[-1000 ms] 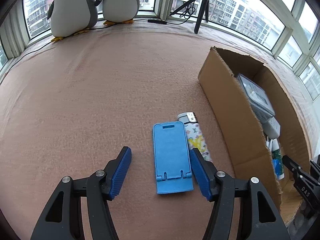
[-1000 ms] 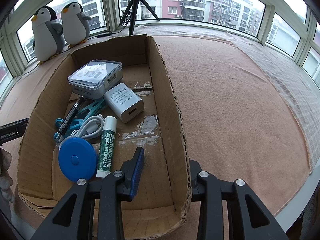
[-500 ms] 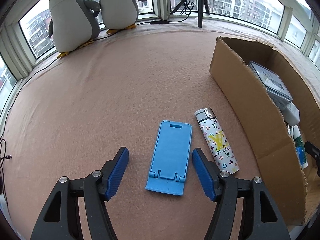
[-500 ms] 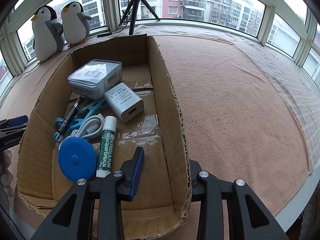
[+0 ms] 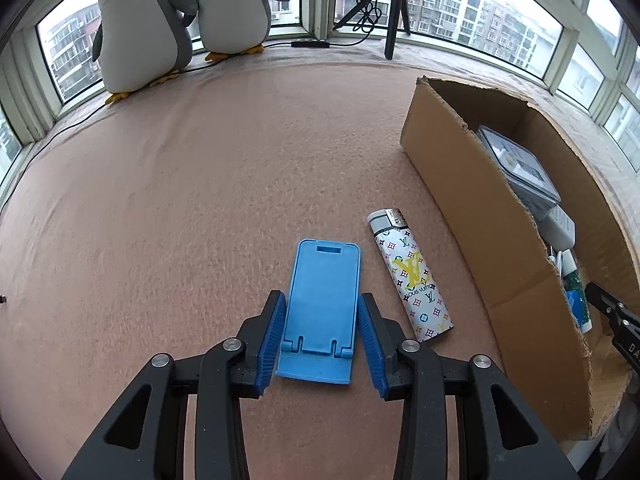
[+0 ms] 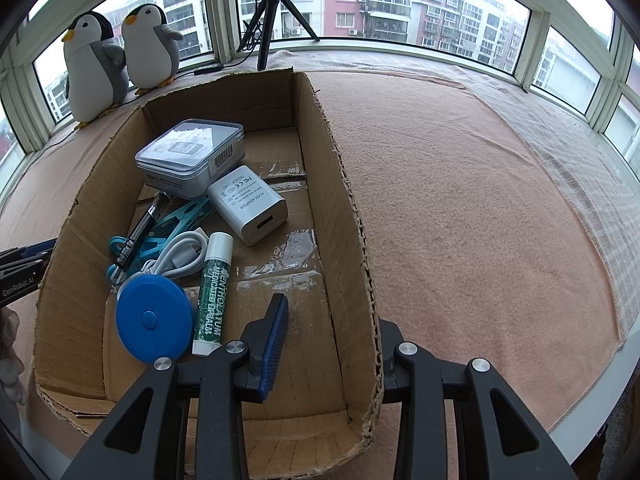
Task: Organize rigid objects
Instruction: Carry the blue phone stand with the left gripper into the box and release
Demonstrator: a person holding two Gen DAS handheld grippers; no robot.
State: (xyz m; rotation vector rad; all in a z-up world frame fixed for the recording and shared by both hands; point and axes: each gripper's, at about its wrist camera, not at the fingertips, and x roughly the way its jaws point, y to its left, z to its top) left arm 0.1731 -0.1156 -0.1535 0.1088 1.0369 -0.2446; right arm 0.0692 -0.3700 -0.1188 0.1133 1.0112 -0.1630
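Observation:
A blue phone stand [image 5: 322, 304] lies flat on the pink cloth. My left gripper [image 5: 322, 320] straddles its near half, both pads close against its sides. A white patterned lighter [image 5: 410, 276] lies just right of it, beside the cardboard box [image 5: 472, 216]. My right gripper [image 6: 328, 340] straddles the box's right wall [image 6: 348, 216], one finger inside and the other hidden outside, apparently gripping it. The box holds a blue tape measure [image 6: 154, 318], a lip balm tube [image 6: 212, 292], a white adapter [image 6: 248, 204], a grey case [image 6: 190, 158] and a white cable.
Two plush penguins [image 5: 176, 20] and a black tripod [image 5: 392, 8] stand on the far window ledge. A black cable [image 5: 60, 132] runs along the left edge. The table's front edge [image 6: 592, 392] is at the right.
My left gripper has moved forward over the phone stand and narrowed from wide open until its pads sit against the stand's sides. The right gripper and the box have not moved.

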